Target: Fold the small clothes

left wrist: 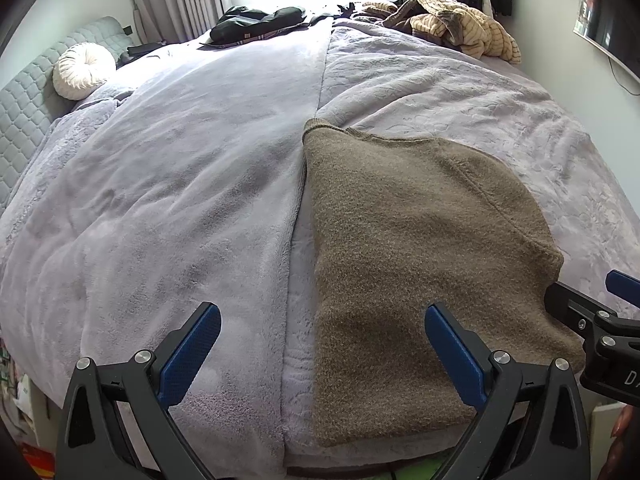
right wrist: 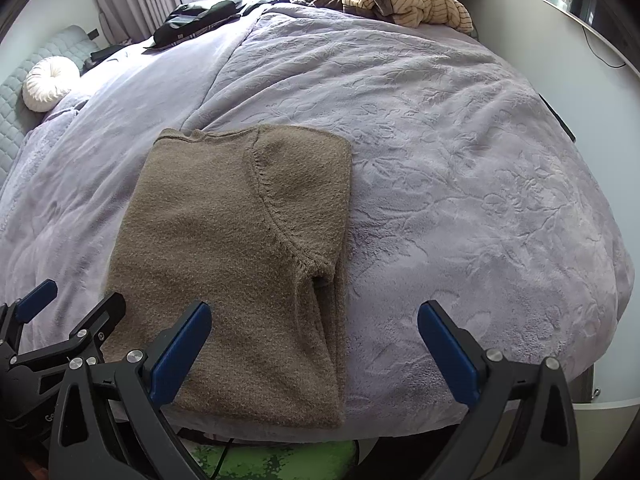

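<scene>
A brown knit sweater (left wrist: 416,248) lies folded into a long rectangle on the lilac blanket, its near edge at the bed's front edge; it also shows in the right wrist view (right wrist: 236,256), with a sleeve seam on top. My left gripper (left wrist: 322,344) is open and empty, held above the sweater's near left part. My right gripper (right wrist: 314,340) is open and empty, over the sweater's near right edge. The right gripper shows at the right edge of the left wrist view (left wrist: 600,312), and the left gripper at the left edge of the right wrist view (right wrist: 60,320).
The lilac blanket (right wrist: 460,160) covers the whole bed. A pile of striped beige clothes (right wrist: 404,0) and dark clothes (right wrist: 200,20) lie at the far end. A round white cushion (left wrist: 82,70) sits by the grey headboard at left. A green mat (right wrist: 276,460) is on the floor below.
</scene>
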`<state>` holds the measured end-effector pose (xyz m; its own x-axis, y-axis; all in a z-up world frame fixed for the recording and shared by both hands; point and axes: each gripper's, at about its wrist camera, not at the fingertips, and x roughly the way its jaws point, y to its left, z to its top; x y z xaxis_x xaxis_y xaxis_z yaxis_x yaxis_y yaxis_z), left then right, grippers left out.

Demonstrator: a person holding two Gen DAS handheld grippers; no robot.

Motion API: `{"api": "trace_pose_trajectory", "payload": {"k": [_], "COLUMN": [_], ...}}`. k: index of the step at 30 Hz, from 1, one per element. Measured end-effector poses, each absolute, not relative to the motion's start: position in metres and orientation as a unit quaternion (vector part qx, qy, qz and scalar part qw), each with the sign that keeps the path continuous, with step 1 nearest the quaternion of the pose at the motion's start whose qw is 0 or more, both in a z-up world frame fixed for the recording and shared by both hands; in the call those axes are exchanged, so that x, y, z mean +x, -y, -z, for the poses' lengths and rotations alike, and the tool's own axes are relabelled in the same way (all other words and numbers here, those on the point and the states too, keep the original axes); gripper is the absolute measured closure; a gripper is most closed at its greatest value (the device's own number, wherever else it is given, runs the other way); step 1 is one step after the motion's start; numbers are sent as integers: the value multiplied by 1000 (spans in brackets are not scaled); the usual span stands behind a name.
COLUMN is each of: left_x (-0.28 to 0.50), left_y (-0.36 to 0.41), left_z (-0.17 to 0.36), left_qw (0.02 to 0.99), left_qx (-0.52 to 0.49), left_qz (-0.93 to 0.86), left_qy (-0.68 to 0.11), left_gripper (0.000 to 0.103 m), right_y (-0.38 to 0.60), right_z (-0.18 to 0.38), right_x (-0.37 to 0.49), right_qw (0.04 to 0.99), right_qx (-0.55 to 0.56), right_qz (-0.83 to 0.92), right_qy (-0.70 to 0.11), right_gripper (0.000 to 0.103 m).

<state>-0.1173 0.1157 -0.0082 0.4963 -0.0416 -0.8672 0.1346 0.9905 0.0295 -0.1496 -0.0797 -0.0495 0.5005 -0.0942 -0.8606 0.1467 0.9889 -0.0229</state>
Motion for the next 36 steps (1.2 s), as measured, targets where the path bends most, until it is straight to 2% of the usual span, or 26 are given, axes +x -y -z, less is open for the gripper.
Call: {"api": "trace_pose_trajectory", "payload": {"k": [36], "left_x": [-116], "left_y": [-115], "left_z": [11], "left_qw": [863], "left_qx": [59], "left_qz": [45], "left_qy": [-499], "left_gripper": [1], "right_y": [65], "right_z": [49], "right_x": [-154], "right_qw": [867], "right_qx": [24], "right_qz": [66], "right_qy": [-494], "right_gripper": [0]}}
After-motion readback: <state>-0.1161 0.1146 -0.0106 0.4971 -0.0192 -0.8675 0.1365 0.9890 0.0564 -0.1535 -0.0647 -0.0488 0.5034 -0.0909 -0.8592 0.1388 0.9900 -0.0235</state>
